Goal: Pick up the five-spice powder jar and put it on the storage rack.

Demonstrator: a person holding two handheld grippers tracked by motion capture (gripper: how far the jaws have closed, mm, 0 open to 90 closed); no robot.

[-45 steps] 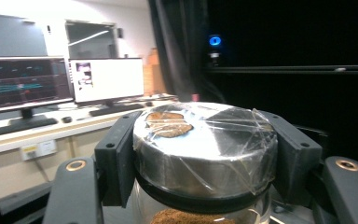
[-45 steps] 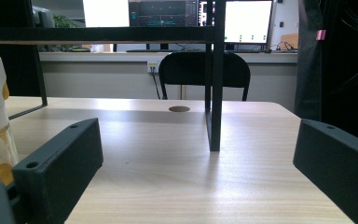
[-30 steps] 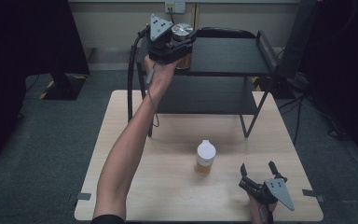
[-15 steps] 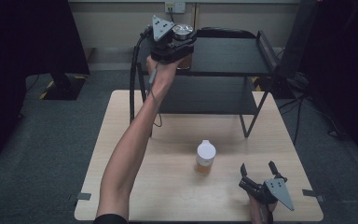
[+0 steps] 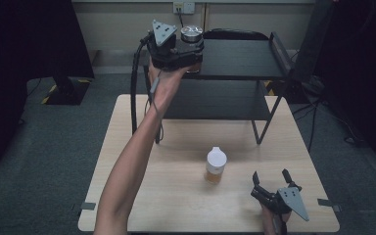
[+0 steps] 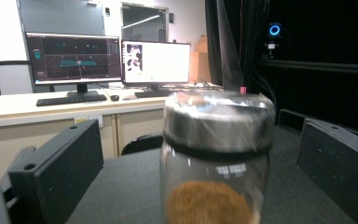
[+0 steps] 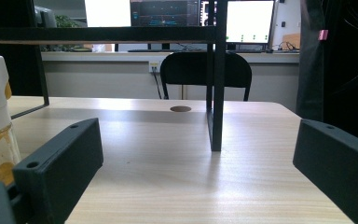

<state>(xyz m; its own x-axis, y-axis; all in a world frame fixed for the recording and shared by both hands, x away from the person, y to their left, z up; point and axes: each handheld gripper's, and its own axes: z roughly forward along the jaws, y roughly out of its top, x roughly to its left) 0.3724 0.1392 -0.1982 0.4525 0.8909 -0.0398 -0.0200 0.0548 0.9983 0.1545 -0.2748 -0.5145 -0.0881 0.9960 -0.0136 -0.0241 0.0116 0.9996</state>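
Left hand-held gripper (image 5: 188, 49) at 12 o'clock, jaws just opened, released around glass jar (image 6: 216, 158) standing on top shelf (image 5: 240, 58). Right hand-held gripper (image 5: 272, 177) at 5 o'clock on worktop (image 5: 176, 196), spread, empty

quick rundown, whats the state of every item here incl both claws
glass jar: upright on the shelf's top deck, metal lid on, brown stuff inside
left claw: jaws just opened, either side of the jar, not pressing it
white-capped bottle: upright on the table, cap on
right claw: open, nothing between the jaws
black shelf: standing on the table
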